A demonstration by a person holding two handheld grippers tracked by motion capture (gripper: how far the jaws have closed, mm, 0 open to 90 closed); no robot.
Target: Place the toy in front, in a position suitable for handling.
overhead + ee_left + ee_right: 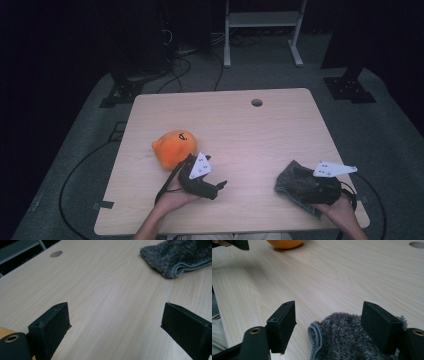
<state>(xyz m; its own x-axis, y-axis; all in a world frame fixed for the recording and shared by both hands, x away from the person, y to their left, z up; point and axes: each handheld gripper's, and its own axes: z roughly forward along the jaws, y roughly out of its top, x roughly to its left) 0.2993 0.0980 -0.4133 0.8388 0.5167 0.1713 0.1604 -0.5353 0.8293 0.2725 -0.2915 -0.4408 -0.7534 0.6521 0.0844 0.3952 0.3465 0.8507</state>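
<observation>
The right hand-held gripper [300, 187] sits low over the near right corner of the table [250, 130], directly above a folded grey towel [295, 181]. In the right gripper view its jaws stand wide apart with the towel [347, 340] lying between them; the right jaw rests against or just over the pile, and the left jaw clears the hemmed fold. Nothing is clamped yet. This placement suggests a straddle position: jaws spread to take the thickness of the folded cloth before closing.

The left hand-held gripper [220, 186] lies near the front middle of the table, held on its side and aimed to the person's right. The left gripper view shows its jaws fully spread over bare wood, holding nothing, with the towel [175, 257] well ahead of them. That orientation likely keeps it ready to assist with the cloth.

An orange plush toy [173, 148] rests on the table just behind and beside the left hand [175, 192], touching or nearly touching the gripper body; contact cannot be confirmed. It also appears at the top edge of the right gripper view [284, 243]. It is not engaged by either tool.

A round cable hole [257, 102] lies at the far edge, well apart from the work.
</observation>
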